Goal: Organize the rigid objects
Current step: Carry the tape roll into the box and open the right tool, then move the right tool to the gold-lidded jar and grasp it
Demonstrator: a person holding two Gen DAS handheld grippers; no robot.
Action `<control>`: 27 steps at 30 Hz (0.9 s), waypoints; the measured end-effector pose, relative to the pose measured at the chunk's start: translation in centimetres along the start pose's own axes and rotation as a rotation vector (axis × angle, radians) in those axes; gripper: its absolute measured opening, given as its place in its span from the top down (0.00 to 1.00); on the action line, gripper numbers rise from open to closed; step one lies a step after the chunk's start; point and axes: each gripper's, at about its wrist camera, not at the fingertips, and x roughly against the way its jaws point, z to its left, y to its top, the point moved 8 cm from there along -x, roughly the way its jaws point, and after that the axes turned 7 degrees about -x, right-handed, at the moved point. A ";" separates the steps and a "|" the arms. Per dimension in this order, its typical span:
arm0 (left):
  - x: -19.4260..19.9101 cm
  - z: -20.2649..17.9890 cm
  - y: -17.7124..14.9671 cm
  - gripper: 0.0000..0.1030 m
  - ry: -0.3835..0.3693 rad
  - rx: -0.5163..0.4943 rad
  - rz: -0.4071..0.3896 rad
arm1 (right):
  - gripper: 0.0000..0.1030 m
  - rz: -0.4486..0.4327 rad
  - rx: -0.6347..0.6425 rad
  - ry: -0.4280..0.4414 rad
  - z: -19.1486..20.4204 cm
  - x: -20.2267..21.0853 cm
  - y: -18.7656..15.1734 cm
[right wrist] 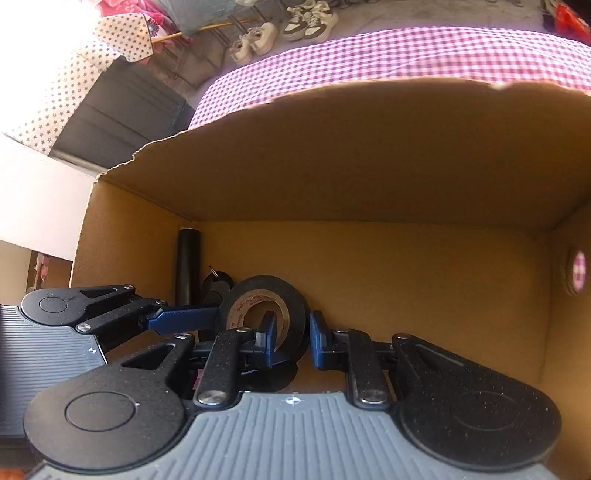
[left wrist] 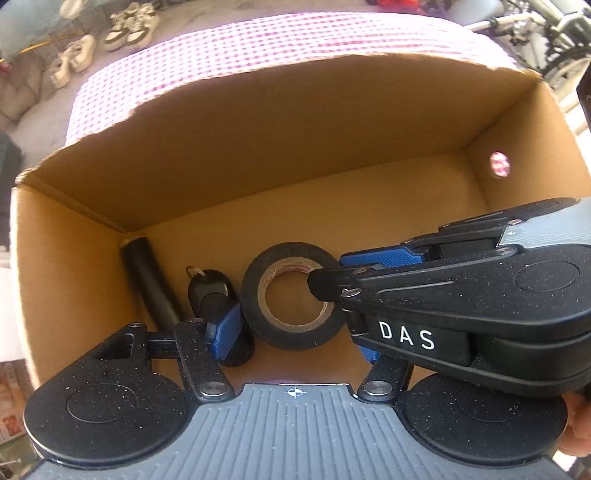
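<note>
Two grippers: both reach down into one cardboard box (left wrist: 258, 147).
Left gripper (left wrist: 297, 343): points steeply down at the box floor, jaws about halfway apart, one blue pad on either side of the tape roll (left wrist: 255, 295). Whether the pads press on it cannot be told.
Right gripper (left wrist: 332, 271): comes in slanting from the right, crossing over the left one. Its jaws are nearly together, pinching the roll's wall, with one finger inside the hole and the other outside.
Surface: the box stands on a pink-and-white checked cloth (left wrist: 295, 40). A round hole (left wrist: 499, 164) pierces its right wall.
Room: pale shoes (left wrist: 129, 26) lie on the floor beyond, in sunlight.
Tape roll: black, with a pale printed cardboard core. It sits low in the box near the front, tilted up.
Neighbours: a small black fob (left wrist: 210, 288) is just beside it, and a black cylinder (left wrist: 147, 280) lies along the left wall.
</note>
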 end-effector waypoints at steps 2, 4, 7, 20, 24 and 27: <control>0.2 0.8 -0.2 0.38 0.019 0.020 -0.006 | 0.78 -0.007 -0.006 0.021 0.4 -0.4 0.5; 0.5 1.2 -0.4 0.38 0.033 0.029 -0.023 | 0.78 -0.017 -0.010 0.028 0.6 -0.5 0.7; 1.8 1.2 -0.7 0.37 0.051 0.028 -0.068 | 0.77 -0.039 -0.026 0.047 0.8 0.5 0.6; 13.9 -2.8 -4.5 0.22 -0.021 0.021 -0.354 | 0.66 -0.380 0.001 0.215 1.4 18.1 -6.7; 17.1 -3.8 -4.9 0.14 -0.065 0.002 -0.448 | 0.41 -0.572 0.035 0.244 1.4 24.2 -12.4; 18.2 -5.4 -7.2 0.06 -0.094 -0.025 -0.493 | 0.30 -0.644 0.032 0.234 0.8 26.3 -16.8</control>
